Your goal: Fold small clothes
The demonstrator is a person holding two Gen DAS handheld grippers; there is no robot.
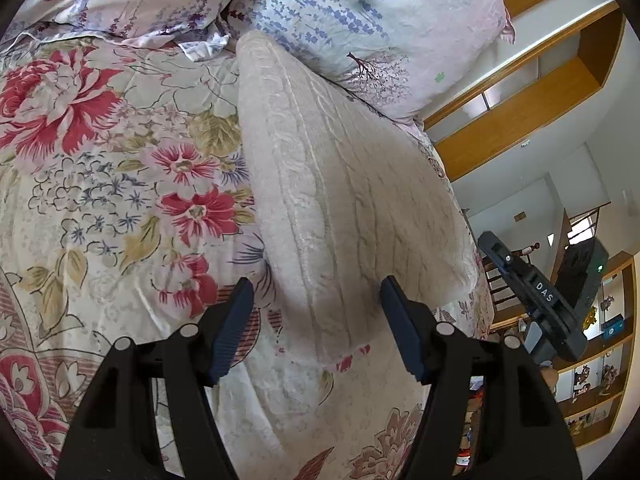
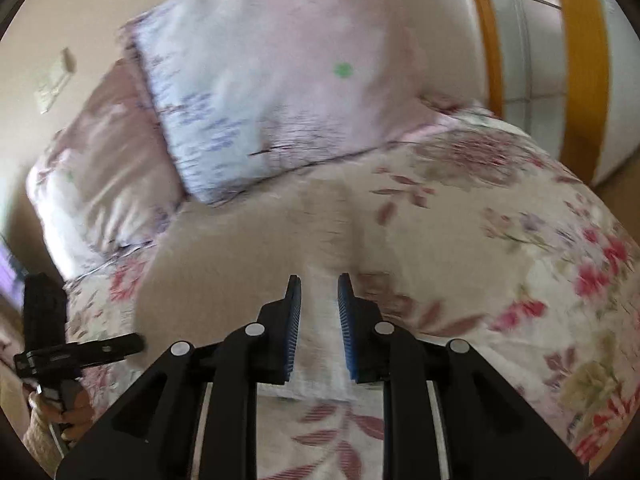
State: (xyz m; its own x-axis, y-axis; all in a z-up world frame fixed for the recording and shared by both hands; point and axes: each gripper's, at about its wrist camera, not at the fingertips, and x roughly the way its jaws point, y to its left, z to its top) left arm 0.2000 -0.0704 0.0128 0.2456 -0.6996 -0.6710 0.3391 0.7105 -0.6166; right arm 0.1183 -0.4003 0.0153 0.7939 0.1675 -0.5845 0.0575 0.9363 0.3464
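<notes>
White letters "DAS" on the black right tool, nothing else legible

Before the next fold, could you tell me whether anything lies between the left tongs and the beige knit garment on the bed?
Nothing visible does. The left tongs are open, with the near end of the beige knit garment lying directly ahead between the fingers. Only the floral bedspread lies beneath it; the pillows sit beyond its far end.

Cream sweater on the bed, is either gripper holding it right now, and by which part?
Neither: the left gripper is open above the cream sweater; the right gripper looks empty.
</notes>
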